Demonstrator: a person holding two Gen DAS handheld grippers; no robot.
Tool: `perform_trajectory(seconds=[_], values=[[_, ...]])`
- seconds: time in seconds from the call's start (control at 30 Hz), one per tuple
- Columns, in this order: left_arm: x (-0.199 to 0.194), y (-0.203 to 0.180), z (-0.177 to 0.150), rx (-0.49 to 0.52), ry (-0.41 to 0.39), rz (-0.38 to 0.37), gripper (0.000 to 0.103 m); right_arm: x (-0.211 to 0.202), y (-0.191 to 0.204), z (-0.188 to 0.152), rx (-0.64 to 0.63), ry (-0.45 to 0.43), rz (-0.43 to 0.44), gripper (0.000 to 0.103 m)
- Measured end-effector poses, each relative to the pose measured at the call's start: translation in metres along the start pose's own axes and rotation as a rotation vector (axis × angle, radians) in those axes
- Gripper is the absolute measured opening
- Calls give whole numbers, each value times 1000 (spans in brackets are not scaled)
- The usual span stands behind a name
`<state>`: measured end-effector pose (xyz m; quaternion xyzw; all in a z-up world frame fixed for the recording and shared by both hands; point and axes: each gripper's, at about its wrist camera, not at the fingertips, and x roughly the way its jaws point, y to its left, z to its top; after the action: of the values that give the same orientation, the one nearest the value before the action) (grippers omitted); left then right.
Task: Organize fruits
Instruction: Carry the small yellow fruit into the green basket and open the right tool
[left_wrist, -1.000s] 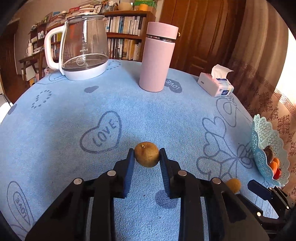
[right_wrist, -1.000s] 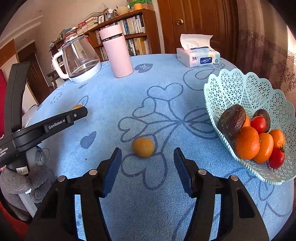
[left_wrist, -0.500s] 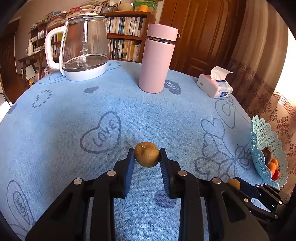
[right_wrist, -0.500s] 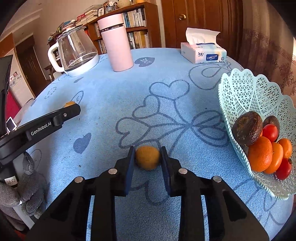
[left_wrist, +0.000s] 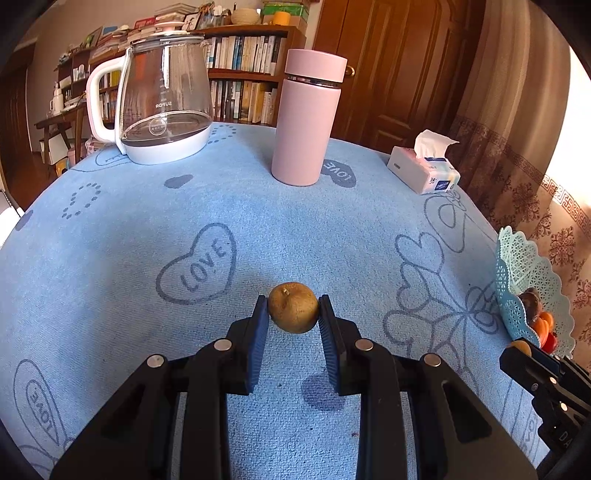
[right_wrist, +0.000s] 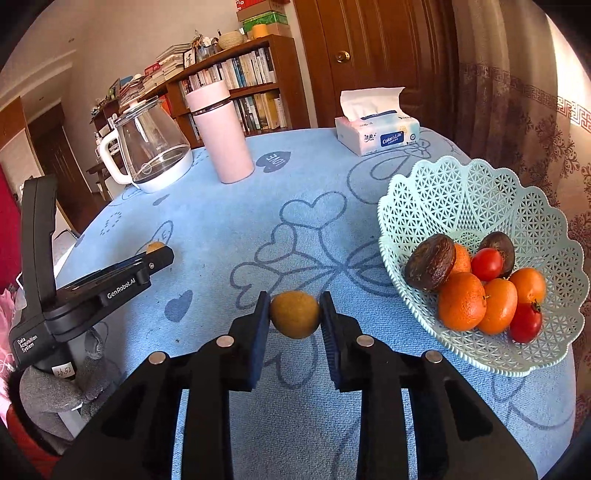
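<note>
1. Blue terry cloth printed with hearts covers the table (left_wrist: 110, 258), and both grippers work above it.
2. The left gripper (left_wrist: 293, 314) is clamped on a brownish-yellow round fruit (left_wrist: 293, 307) – its blue pads press both sides, and the fruit's shadow lies on the cloth below.
3. The right gripper (right_wrist: 294, 314) is closed on a second small yellow-brown fruit (right_wrist: 294, 314), pinched between its pads just left of the basket.
4. The pale green lattice basket (right_wrist: 461, 192) sits at the table's right edge, holding oranges (right_wrist: 461, 301), small red tomatoes (right_wrist: 487, 264) and two dark wrinkled fruits (right_wrist: 430, 266).
5. Farther back stand a glass kettle (left_wrist: 162, 99), a pink flask (left_wrist: 306, 118) and a tissue box (left_wrist: 424, 171) – well apart from the fruit.
6. A grey-gloved hand (right_wrist: 55, 391) holds the left gripper's handle, seen from the right wrist.
</note>
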<state>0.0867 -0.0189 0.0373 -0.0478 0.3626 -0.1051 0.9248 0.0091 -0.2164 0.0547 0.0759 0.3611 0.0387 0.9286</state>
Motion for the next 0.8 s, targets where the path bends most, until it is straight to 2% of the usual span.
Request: perform_trajectory(seconds=[0.4,0.8], values=[[-1,-1,-1,3,-2,0,28,-42,-43,6,98,-85,-72,28],[-2,-4,-1,10,-3,-2,28,-57,-80,-2,164,-100,-157,28]])
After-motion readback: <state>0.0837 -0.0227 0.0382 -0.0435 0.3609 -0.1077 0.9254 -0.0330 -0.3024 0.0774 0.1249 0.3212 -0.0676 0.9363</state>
